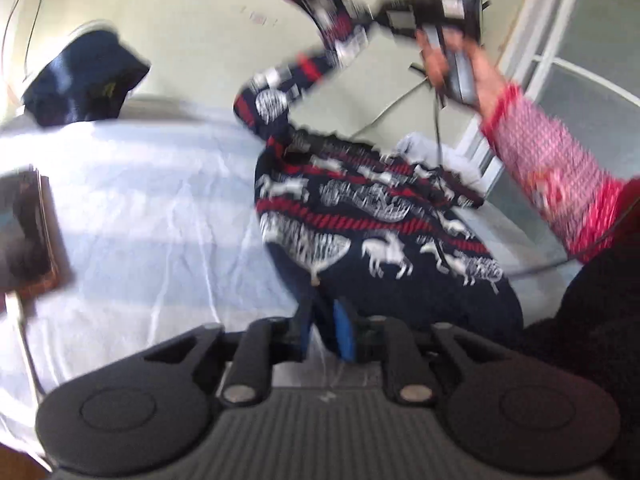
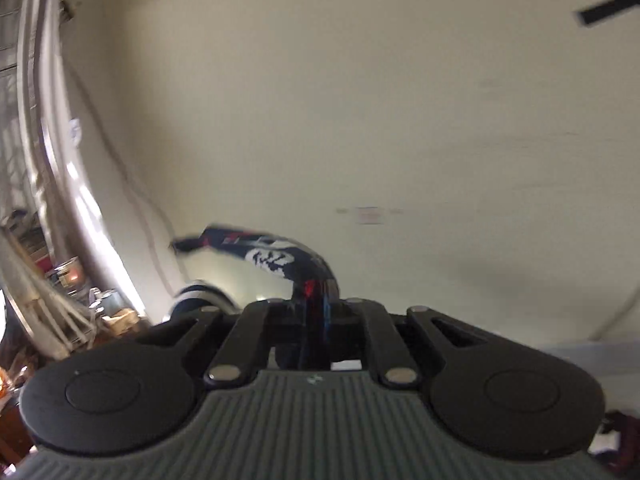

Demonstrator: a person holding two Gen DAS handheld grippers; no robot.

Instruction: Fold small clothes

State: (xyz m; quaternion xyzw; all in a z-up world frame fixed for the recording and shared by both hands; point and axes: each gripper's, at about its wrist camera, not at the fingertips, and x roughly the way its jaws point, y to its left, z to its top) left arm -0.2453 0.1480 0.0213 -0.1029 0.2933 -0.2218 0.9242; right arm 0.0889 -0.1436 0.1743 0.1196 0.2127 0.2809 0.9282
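A small navy sweater (image 1: 372, 220) with red stripes and white animal patterns lies on the white-sheeted bed (image 1: 140, 200). My left gripper (image 1: 324, 332) is shut on its lower hem at the near edge. My right gripper (image 1: 372, 20), held in a hand high above the bed, is shut on the end of one sleeve (image 1: 312, 0) and holds it up in the air. In the right wrist view the right gripper (image 2: 316, 312) pinches that sleeve (image 2: 272, 256), which arcs away to the left against the wall.
A dark blue folded garment (image 1: 84, 80) sits at the far left of the bed. A dark framed object (image 1: 28, 228) lies at the left edge. A glass door (image 1: 580, 92) stands right. Cluttered shelves (image 2: 60, 280) show at left.
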